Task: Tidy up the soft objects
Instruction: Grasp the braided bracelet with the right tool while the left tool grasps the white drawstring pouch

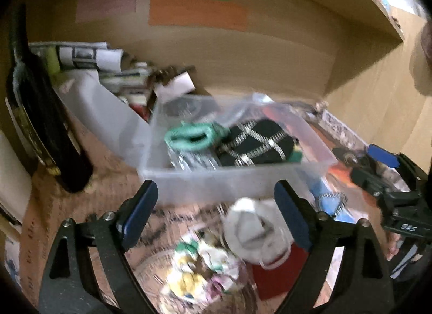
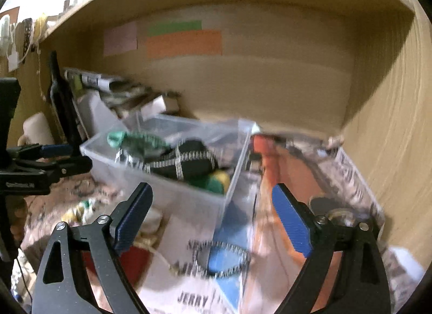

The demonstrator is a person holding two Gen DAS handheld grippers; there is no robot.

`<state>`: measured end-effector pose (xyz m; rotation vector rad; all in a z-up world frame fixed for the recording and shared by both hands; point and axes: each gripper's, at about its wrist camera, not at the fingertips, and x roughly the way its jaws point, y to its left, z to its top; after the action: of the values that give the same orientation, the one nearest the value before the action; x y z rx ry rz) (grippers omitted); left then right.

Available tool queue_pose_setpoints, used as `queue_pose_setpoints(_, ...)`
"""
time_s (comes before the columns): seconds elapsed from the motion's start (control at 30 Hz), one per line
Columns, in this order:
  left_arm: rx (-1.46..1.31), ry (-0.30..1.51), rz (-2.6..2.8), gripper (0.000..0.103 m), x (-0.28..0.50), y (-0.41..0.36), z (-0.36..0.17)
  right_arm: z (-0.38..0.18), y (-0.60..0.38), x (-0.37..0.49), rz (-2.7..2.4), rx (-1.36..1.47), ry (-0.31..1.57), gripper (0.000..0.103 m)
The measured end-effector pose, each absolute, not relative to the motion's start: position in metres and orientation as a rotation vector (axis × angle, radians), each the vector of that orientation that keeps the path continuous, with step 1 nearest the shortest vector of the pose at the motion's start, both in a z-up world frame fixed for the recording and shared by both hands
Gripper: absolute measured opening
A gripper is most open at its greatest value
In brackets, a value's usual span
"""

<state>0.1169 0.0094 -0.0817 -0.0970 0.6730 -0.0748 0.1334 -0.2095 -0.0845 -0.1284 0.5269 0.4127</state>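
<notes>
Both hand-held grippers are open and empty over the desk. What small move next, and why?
Probably lower the left hand-held gripper onto the grey-white sock lying just ahead between its open fingers, then close. It lies outside the clear bin, which already holds the black patterned item. The right hand-held gripper is also open and holds nothing.

A clear bin [image 1: 224, 179] sits mid-shelf, holding a black pouch [image 1: 256, 144] with silver crisscross trim at its right side and a teal scrunchie [image 1: 189, 138] at its left, the two touching. In front of the bin, nearer the shelf's front edge, lies a rolled grey-white sock [image 1: 253, 230], with a crumpled floral cloth [image 1: 205, 268] just beside it on the left. A blue piece [image 2: 224, 257] ringed by a silver-beaded band lies by the bin's front right corner.
</notes>
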Motion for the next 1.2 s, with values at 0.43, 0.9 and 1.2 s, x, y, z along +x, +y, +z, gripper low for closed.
queue_pose_setpoints(0.43,-0.093,0.78,-0.159,0.09,0.11,-0.031,-0.121,-0.141,-0.221,0.136,0.387,-0.112,0.735,0.088)
queue_pose_setpoints(0.9,-0.099,0.819,-0.178,0.06,0.129,-0.037,-0.144,-0.156,-0.221,0.144,0.387,-0.109,0.774,0.029)
queue_pose_setpoints(1.2,-0.107,0.781,-0.188,0.031,0.121,-0.03,-0.135,-0.152,-0.223,0.141,0.399,-0.093,0.745,0.01)
